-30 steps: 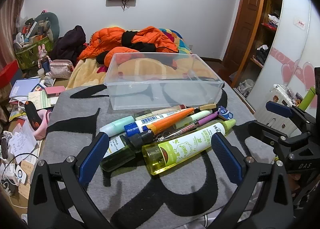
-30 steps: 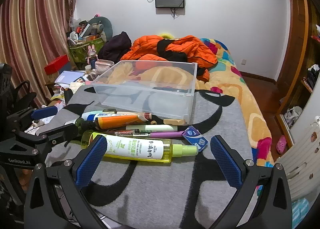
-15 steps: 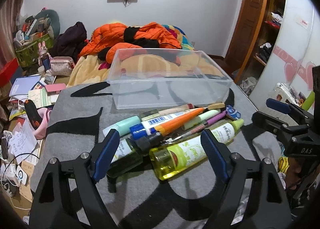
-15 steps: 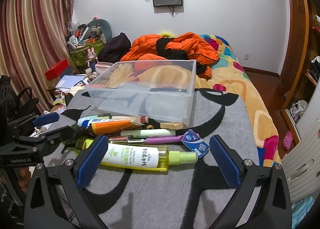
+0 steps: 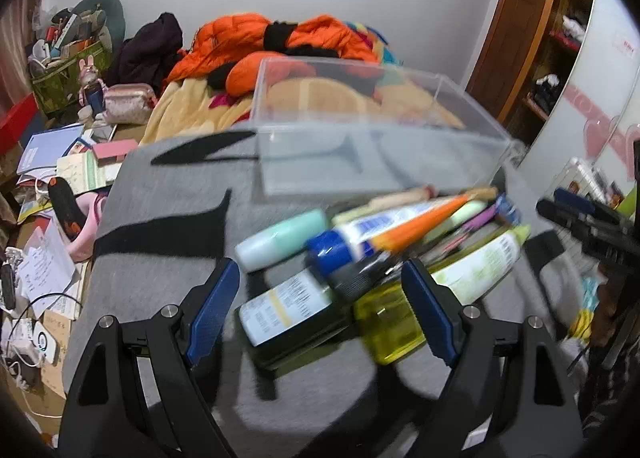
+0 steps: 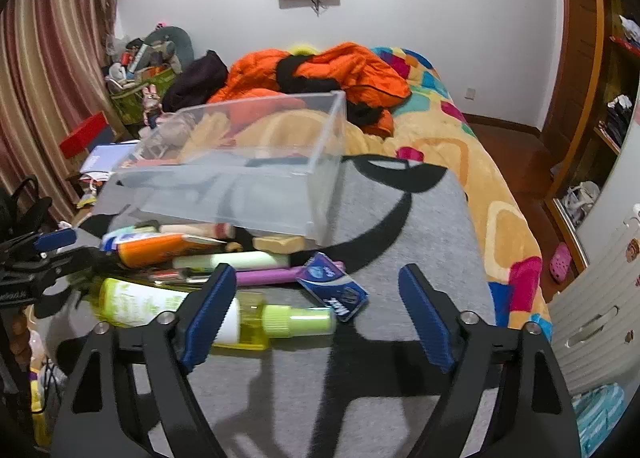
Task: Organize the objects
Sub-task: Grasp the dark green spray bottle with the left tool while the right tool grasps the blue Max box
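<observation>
A pile of toiletries and pens lies on a grey and black blanket [image 5: 168,270] in front of a clear plastic bin [image 5: 360,138]. My left gripper [image 5: 320,310] is open, low over the pile, its jaws either side of a dark green bottle [image 5: 288,310] and the base of a yellow spray bottle [image 5: 392,318]. A mint tube [image 5: 280,238], a blue-capped tube [image 5: 332,250] and an orange tube [image 5: 416,222] lie behind. My right gripper [image 6: 316,318] is open over the spray bottle's green nozzle [image 6: 296,320], near a blue packet [image 6: 336,292] and a purple pen [image 6: 268,276]. The bin [image 6: 248,174] looks empty.
An orange jacket [image 6: 320,66] lies on the bed behind the bin. Books, papers and cables [image 5: 48,218] clutter the floor on the left. A wardrobe [image 6: 592,78] and white drawers [image 6: 592,322] stand on the right. The other gripper [image 6: 36,270] shows at the left edge.
Both grippers have moved forward and down toward the pile and their jaws have narrowed somewhat. The left wrist view is blurred by motion. The objects have not moved.
</observation>
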